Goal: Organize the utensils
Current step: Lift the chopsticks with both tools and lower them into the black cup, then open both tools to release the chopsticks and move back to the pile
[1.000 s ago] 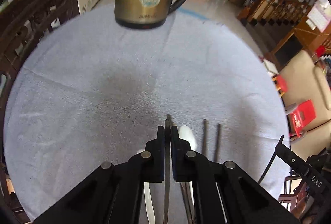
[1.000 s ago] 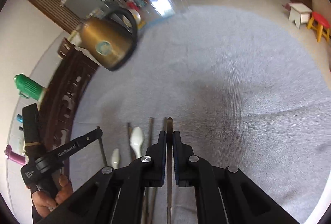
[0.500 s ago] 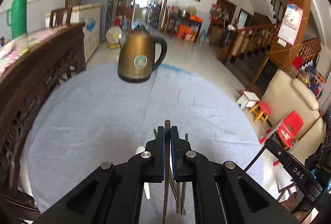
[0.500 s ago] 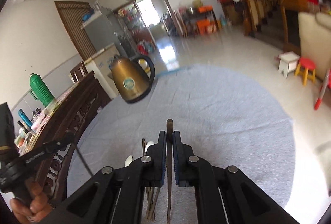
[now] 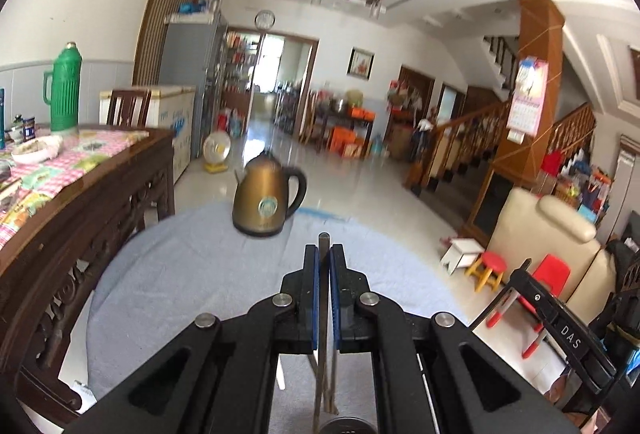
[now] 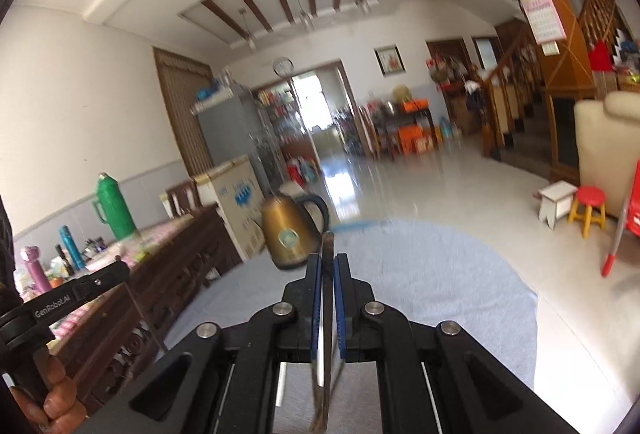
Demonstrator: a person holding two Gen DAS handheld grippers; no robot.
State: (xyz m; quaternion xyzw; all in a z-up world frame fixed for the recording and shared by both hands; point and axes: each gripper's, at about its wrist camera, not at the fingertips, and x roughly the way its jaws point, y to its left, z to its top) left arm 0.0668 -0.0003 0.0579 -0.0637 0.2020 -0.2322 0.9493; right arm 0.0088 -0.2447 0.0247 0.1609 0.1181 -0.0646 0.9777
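Observation:
My left gripper is shut on a dark chopstick that sticks out past the fingertips, raised above the grey cloth-covered table. My right gripper is shut on another dark chopstick, also lifted. Below the left gripper more chopsticks and a white spoon handle show on the cloth. A white utensil shows under the right gripper. The other gripper shows at each view's edge: the right one and the left one.
A bronze kettle stands at the table's far edge, also in the right wrist view. A dark carved wooden table with a green thermos stands at the left. A cream sofa, small stools and stairs are at the right.
Both grippers have tilted up and lifted away from the cloth, each still holding its chopstick. The utensils on the table have dropped to the bottom of the views.

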